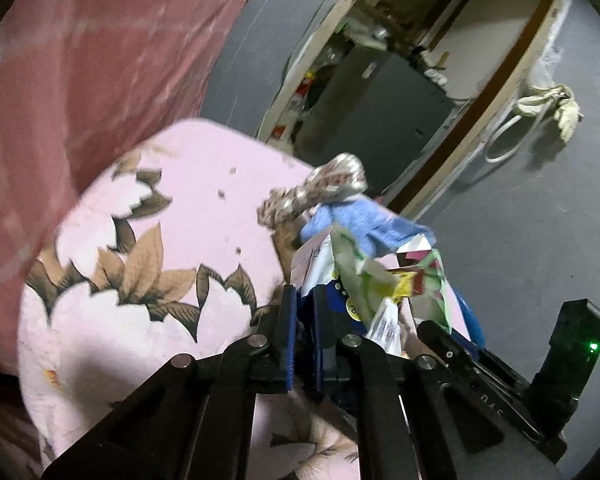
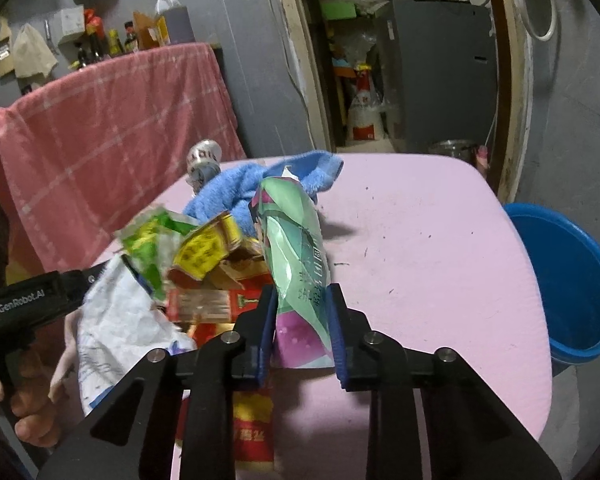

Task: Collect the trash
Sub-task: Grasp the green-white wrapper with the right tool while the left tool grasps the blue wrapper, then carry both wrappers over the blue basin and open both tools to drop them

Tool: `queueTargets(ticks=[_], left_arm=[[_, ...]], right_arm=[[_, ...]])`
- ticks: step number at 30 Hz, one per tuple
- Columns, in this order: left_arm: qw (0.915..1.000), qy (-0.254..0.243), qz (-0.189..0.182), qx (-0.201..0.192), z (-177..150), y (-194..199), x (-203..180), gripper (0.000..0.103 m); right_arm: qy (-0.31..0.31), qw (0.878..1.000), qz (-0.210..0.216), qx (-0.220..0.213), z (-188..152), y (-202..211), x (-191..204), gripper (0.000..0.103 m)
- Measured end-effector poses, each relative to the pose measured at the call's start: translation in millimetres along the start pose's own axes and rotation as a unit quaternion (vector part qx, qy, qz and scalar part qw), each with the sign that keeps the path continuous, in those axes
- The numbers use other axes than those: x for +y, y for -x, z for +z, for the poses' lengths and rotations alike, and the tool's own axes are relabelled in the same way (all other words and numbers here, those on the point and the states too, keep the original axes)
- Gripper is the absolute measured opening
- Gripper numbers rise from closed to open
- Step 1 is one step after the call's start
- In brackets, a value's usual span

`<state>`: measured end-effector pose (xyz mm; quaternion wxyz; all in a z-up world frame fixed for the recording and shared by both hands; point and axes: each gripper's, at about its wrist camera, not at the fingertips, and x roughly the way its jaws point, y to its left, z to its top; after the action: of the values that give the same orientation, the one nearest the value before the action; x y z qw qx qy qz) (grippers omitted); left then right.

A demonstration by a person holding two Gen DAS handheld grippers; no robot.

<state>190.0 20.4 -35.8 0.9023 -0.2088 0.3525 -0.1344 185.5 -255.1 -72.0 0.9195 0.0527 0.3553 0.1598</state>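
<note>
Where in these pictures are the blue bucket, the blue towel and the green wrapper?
blue bucket (image 2: pixel 572 280): right wrist view, inner wall.
blue towel (image 2: pixel 236 192): right wrist view, its bunched middle.
green wrapper (image 2: pixel 296 248): right wrist view, its middle above the pads.

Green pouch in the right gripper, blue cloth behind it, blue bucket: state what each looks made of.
Green pouch: thin plastic film, glossy; it creases sharply and catches highlights.
Blue cloth: terry-like fabric, matte; fuzzy nap and soft folds.
Blue bucket: likely moulded plastic, smooth with a slight sheen and even colour.
</note>
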Motion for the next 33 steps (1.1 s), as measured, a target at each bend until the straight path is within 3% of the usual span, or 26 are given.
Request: queueTargets(ticks=[10, 19, 25, 33], left_arm=[[0.9938, -0.047, 0.004, -0.101, 4, 51, -37, 0.005], [0.9795, -0.1, 0.007, -0.175, 24, 65, -87, 0.005], [0.9761, -0.117, -0.024, -0.181, 36, 38, -129, 0.005], [0.9769, -0.139, -0.06, -0.151, 54, -29, -203, 0.005]], right_arm=[[-0.013, 0.996, 0.022, -0.086, -5, 46, 3, 0.022], [-0.013, 0.988, 0.026, -0.154, 14, 82, -7, 0.022], [-0.009, 0.981, -0.012, -0.193, 28, 103, -32, 0.022], [-0.036, 0.971, -0.102, -0.213, 44, 112, -111, 0.023]])
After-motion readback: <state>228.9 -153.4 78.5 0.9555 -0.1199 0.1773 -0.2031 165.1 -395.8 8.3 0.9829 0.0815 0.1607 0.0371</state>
